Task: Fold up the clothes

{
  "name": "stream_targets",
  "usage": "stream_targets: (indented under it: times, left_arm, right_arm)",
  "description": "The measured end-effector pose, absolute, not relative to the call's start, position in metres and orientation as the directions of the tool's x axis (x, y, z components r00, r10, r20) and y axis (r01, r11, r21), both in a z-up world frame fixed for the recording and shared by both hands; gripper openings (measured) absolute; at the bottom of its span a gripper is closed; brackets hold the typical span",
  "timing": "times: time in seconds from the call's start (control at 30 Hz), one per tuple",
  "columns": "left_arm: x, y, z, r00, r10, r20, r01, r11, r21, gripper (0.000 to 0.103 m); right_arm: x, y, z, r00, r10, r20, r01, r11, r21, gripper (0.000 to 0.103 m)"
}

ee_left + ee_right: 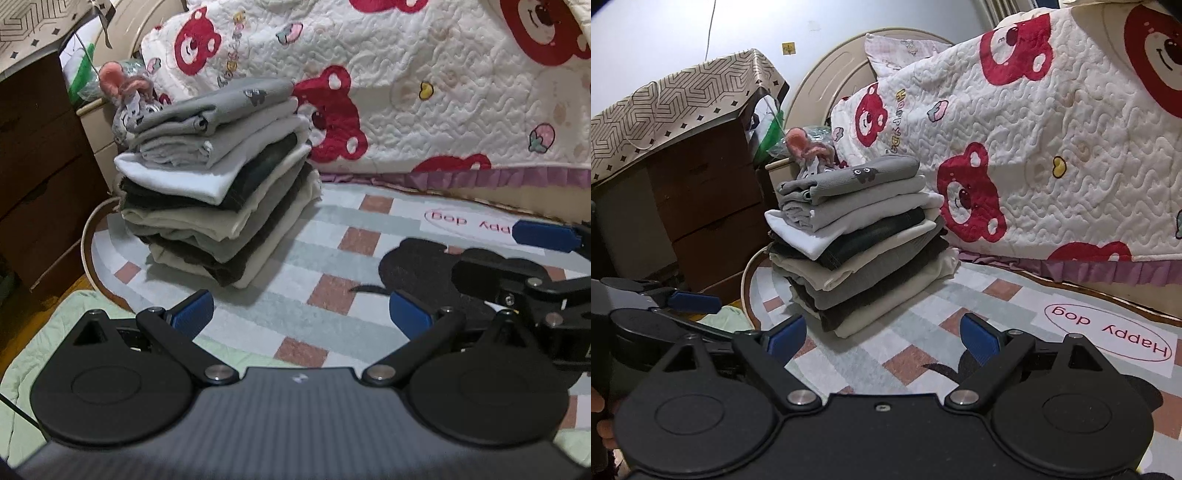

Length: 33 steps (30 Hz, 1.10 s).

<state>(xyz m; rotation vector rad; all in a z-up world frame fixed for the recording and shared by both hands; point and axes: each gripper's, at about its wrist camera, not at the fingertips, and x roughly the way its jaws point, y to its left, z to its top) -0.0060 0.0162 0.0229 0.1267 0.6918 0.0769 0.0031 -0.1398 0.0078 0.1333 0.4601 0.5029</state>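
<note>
Two wide-open, empty claws — left gripper (301, 315), right gripper (882, 338) — face the tall stack of folded grey, white and dark garments (218, 184) (ahead-left, left nearer).

A checked rug (916, 314) lies beside a bed under a bear quilt (1052, 129); a brown dresser (701, 206) stands left, with perhaps a plush toy (805, 144) nearby.

A home bedroom: a white quilted bedspread with red bears (1052, 147) drapes a bed, a dark brown wooden dresser (701, 214) stands beside it, and a checked "Happy dog" rug (923, 314) lies below.
</note>
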Motion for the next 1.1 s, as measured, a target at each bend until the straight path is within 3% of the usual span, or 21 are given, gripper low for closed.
stream_targets:
  times: [1.1]
  left_arm:
    - [-0.0066, 0.0116, 0.0159, 0.723, 0.138, -0.677, -0.042, 0.987, 0.157, 0.103]
  right_arm:
    - [-0.0017, -0.1392, 0.0012, 0.765, 0.480, -0.429, -0.423, 0.877, 0.228, 0.093]
